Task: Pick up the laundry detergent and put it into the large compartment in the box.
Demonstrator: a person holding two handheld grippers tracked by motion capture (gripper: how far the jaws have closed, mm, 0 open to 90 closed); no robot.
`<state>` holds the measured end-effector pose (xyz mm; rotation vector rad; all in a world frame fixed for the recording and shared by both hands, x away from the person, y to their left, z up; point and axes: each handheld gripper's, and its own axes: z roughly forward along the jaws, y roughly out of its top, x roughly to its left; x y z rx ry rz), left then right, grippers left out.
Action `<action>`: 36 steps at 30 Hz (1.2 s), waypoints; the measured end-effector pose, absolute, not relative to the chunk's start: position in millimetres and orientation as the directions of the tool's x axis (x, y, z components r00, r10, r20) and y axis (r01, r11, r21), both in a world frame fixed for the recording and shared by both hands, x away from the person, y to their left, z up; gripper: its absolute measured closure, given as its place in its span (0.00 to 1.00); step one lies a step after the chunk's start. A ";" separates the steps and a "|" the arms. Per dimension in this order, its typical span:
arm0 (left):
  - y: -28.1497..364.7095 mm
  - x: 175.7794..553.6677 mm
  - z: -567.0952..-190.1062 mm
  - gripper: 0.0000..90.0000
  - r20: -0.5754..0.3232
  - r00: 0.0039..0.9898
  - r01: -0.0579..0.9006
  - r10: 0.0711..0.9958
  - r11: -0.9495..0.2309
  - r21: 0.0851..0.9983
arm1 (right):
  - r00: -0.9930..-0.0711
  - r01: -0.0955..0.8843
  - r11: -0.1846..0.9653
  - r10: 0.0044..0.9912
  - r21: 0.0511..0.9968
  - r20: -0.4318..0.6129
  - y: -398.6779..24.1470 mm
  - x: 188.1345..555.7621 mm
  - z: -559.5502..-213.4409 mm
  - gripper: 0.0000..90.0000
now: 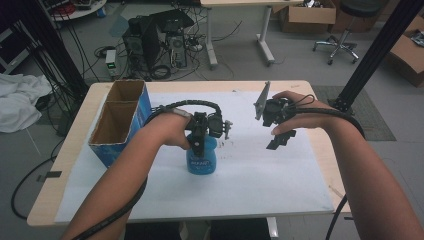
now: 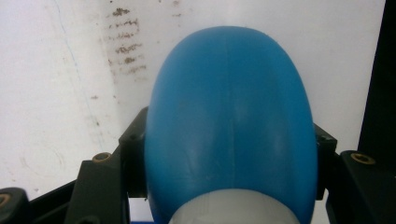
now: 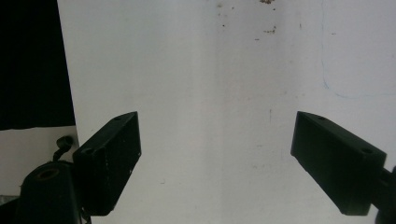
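Note:
A blue plastic bottle with a printed label stands upright on the white sheet, a little left of the table's middle. My left gripper comes down on it from above and is shut on its upper part. In the left gripper view the bottle's blue body bulges between the two black jaws, with a pale cap or neck at the bottom edge. My right gripper hangs over the sheet to the right of the bottle, apart from it. Its jaws stand wide apart over bare white paper, and the right gripper holds nothing.
An open cardboard box with blue sides stands at the table's left, close to my left forearm. The white sheet covers most of the wooden table. Small dark smudges mark the paper beside the bottle. Cables, computers and boxes lie on the floor beyond.

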<state>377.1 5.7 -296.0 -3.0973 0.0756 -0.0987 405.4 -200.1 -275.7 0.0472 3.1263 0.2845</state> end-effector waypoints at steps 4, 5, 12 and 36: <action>5.4 376.8 -295.9 0.43 0.064 0.997 -0.043 -0.046 -0.998 -0.045 | -0.999 0.032 0.983 0.032 0.181 0.003 -199.9 405.0 -276.3 0.18; 5.7 376.2 -296.0 0.43 0.067 0.997 -0.044 -0.047 -0.998 -0.042 | -1.000 0.029 0.983 0.029 0.183 0.003 -199.9 405.2 -276.7 0.18; 4.3 373.5 -295.6 0.43 0.075 0.997 -0.024 -0.028 -0.998 -0.054 | -0.999 0.034 0.982 0.034 0.187 0.000 -200.4 404.6 -276.1 0.18; 28.8 379.2 -229.0 0.43 0.042 0.969 0.243 0.243 -0.970 -0.008 | -1.000 0.025 0.983 0.026 0.180 -0.008 -199.1 401.4 -273.5 0.18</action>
